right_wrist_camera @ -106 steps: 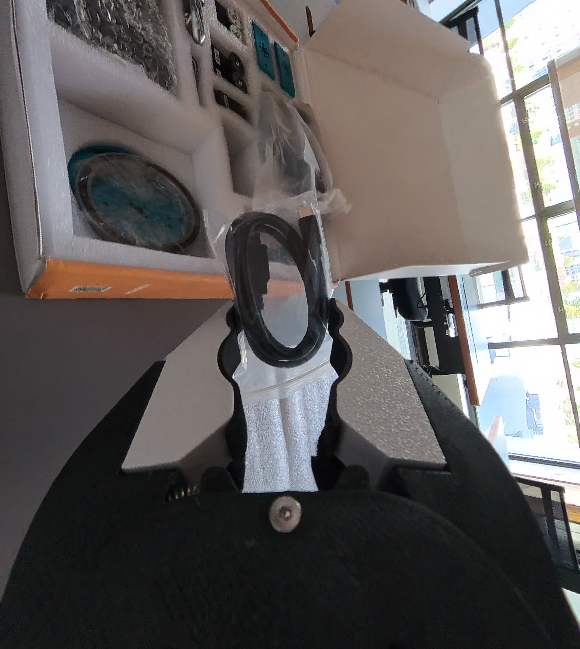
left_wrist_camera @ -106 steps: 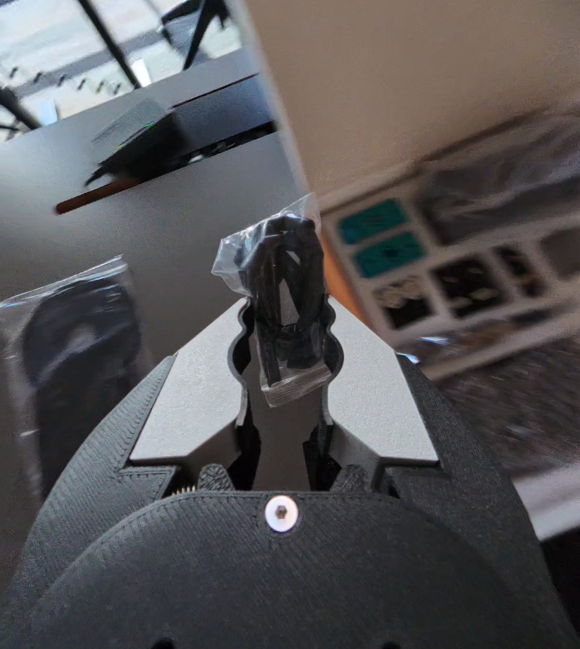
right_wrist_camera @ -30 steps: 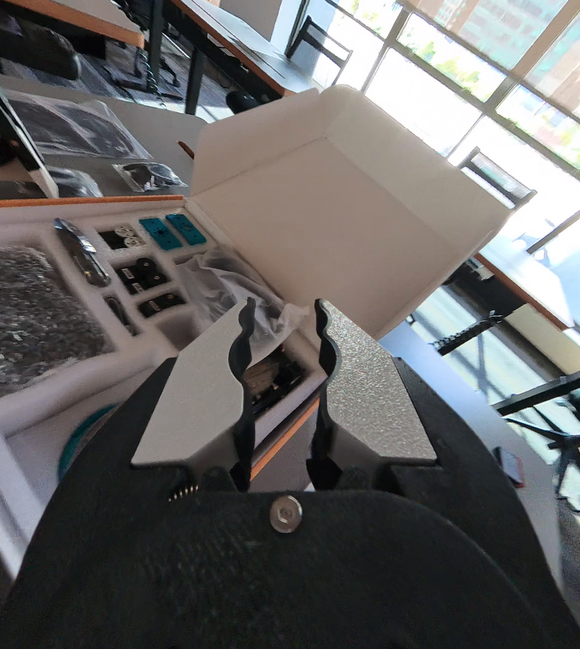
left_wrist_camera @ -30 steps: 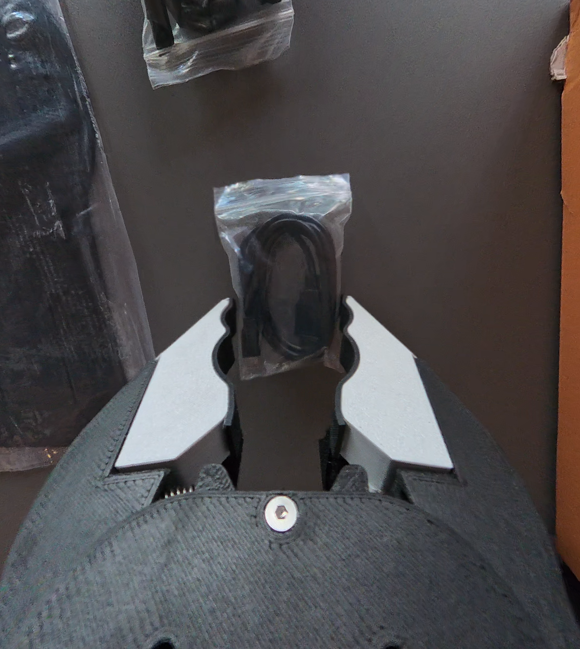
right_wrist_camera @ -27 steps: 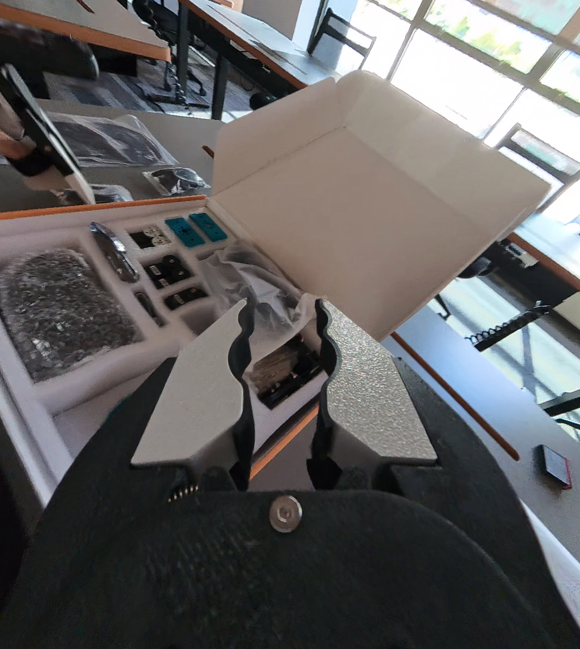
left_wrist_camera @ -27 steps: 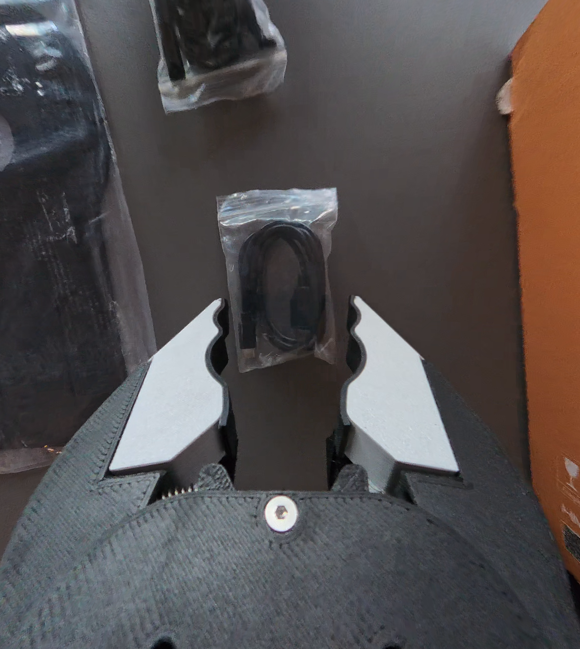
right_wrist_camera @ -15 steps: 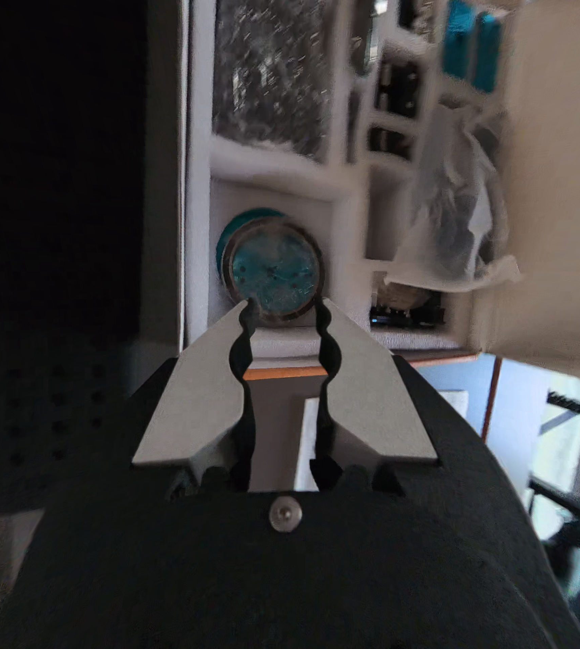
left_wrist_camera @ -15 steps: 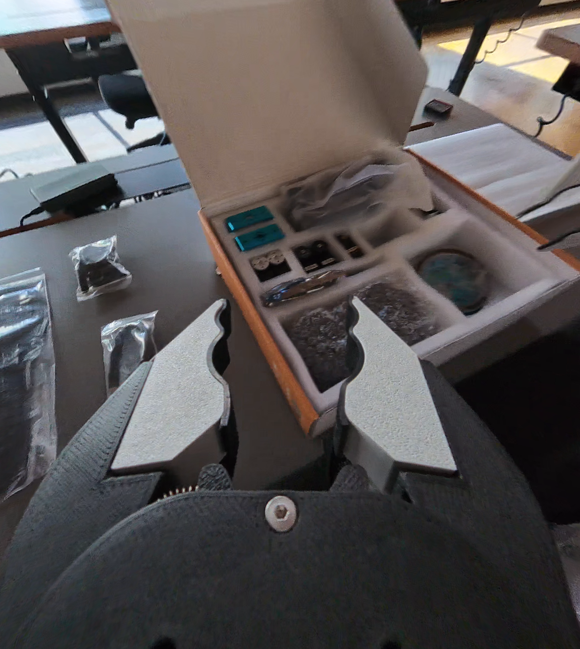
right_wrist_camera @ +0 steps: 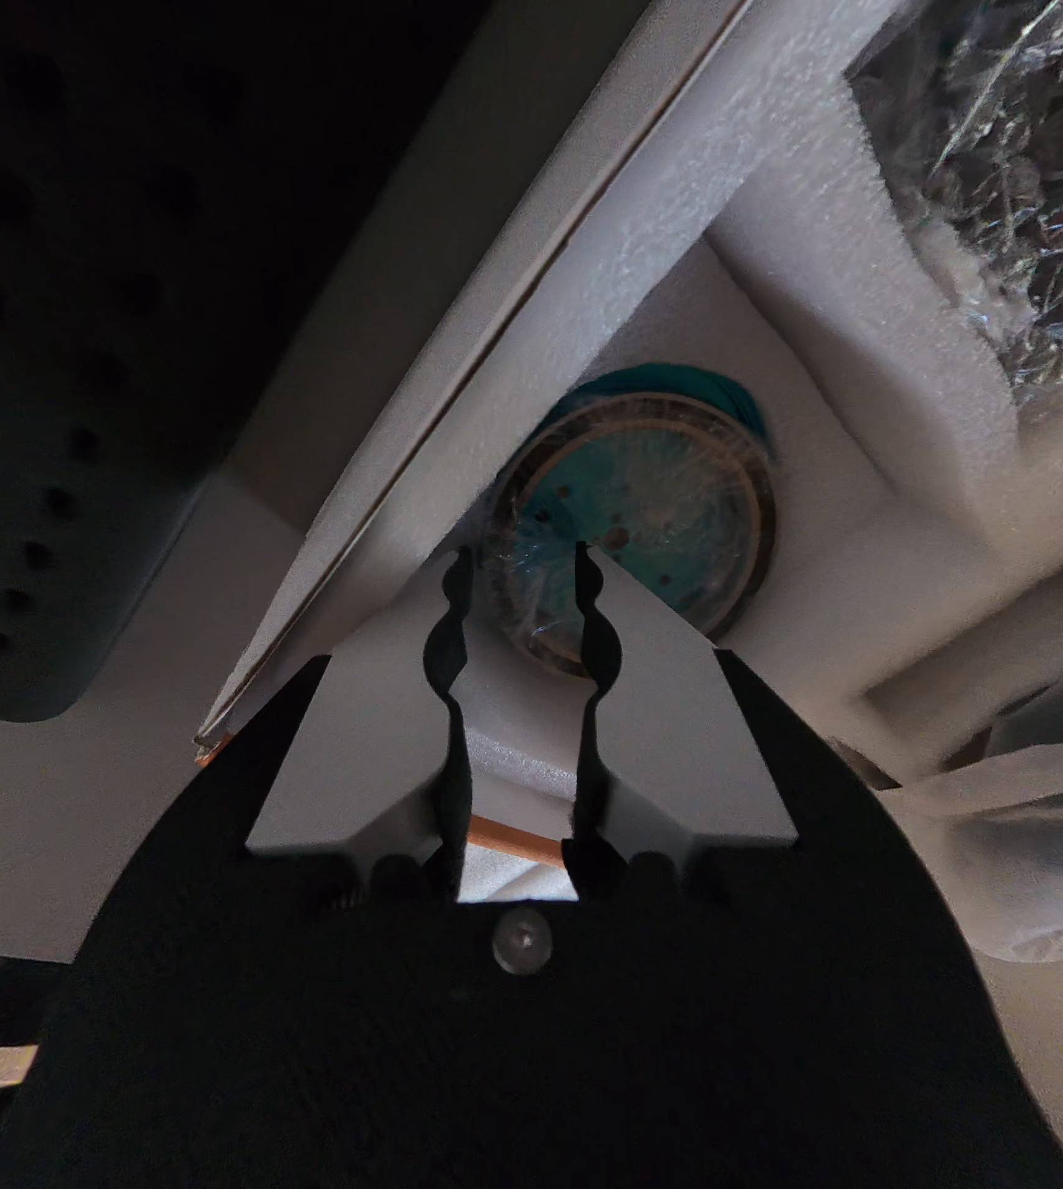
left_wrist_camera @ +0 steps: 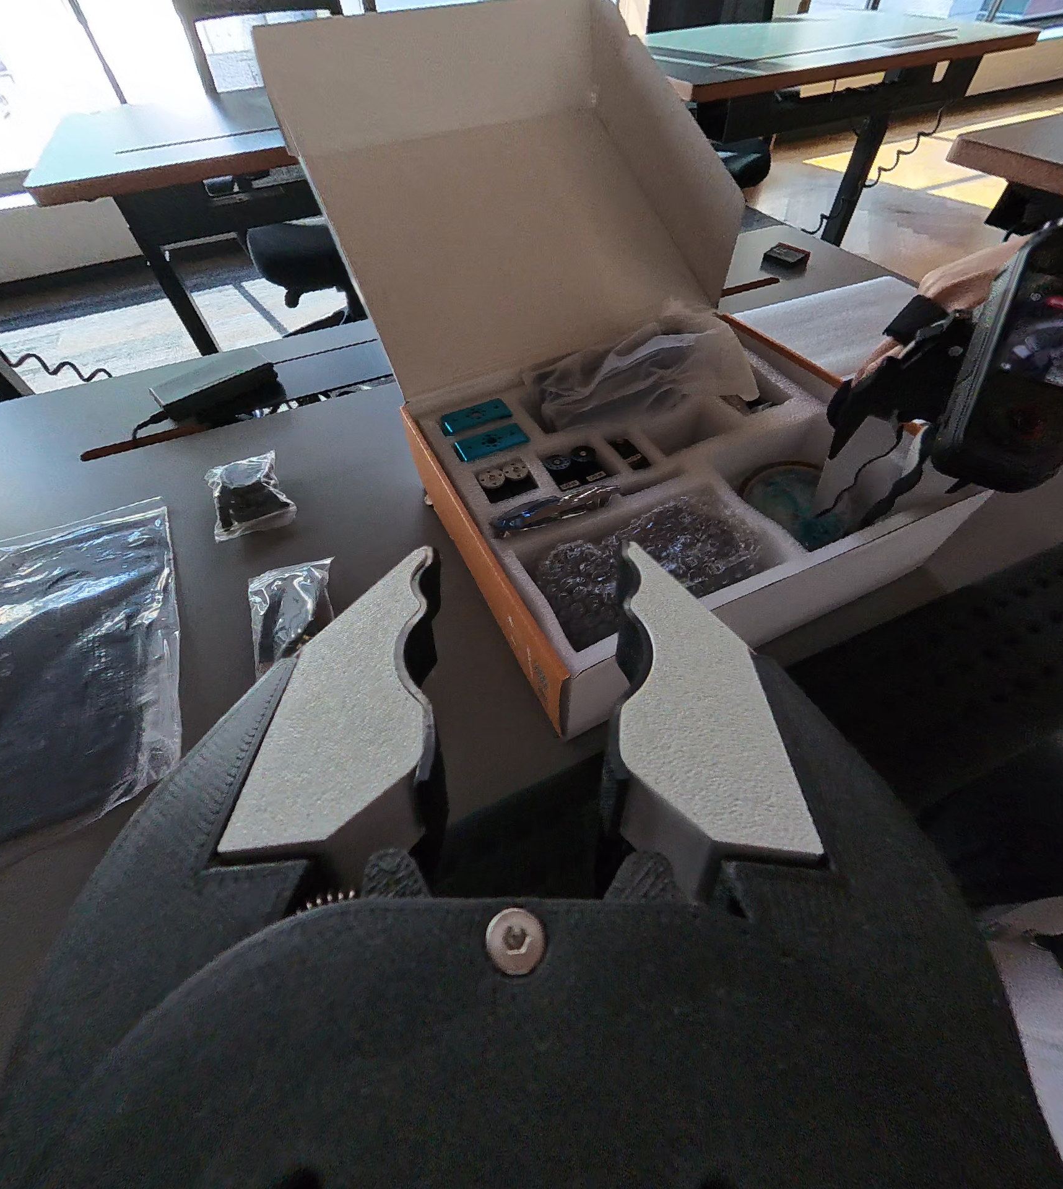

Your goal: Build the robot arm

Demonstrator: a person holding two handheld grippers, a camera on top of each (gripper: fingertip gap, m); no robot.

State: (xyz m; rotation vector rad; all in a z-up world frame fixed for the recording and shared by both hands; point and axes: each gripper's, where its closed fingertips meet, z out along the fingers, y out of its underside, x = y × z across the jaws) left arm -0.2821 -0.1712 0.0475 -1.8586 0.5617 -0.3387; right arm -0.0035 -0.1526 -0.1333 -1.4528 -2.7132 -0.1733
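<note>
Right wrist view | right gripper (right_wrist_camera: 522, 553) parted | round teal disc (right_wrist_camera: 638, 515) | white foam (right_wrist_camera: 676, 193)

Bags (left_wrist_camera: 252, 492) left of box (left_wrist_camera: 496, 579); disc (right_wrist_camera: 638, 515) inside box.

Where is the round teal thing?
The round teal disc sits in the foam box's near-right compartment, right gripper tips over it.

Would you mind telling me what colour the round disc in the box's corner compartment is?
Teal, with a dark rim, under clear wrap: the round disc shows best in the right wrist view.
</note>
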